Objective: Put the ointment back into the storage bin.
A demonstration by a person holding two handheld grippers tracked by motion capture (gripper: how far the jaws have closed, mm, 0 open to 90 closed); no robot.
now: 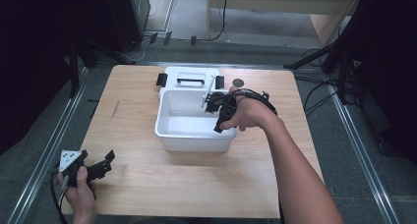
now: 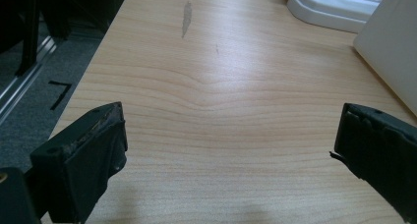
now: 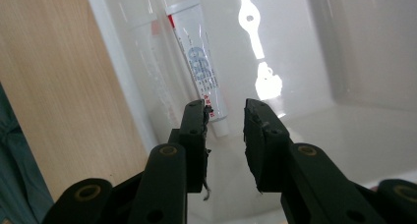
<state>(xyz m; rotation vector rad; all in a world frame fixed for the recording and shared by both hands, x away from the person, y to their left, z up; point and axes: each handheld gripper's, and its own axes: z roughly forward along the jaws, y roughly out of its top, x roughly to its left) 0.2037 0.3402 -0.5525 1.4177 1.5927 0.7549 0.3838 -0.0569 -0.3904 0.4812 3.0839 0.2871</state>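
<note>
A white plastic bin (image 1: 194, 135) stands in the middle of the wooden table (image 1: 147, 184). Inside it a white tube with red and blue print (image 3: 199, 62) leans against the bin's wall; the high view shows the tube (image 1: 208, 93) at the bin's far side. My right gripper (image 1: 212, 105) hangs over the bin's far right part, just above the tube's lower end. Its jaws (image 3: 225, 111) stand close together with nothing between them. My left gripper (image 1: 109, 157) rests at the table's near left corner, wide open (image 2: 228, 140) and empty.
The bin's white lid (image 1: 189, 79) with black latches lies flat behind the bin. A small dark round object (image 1: 238, 82) sits on the table right of the lid. Bare wood stretches left of the bin (image 2: 388, 42) and in front of it.
</note>
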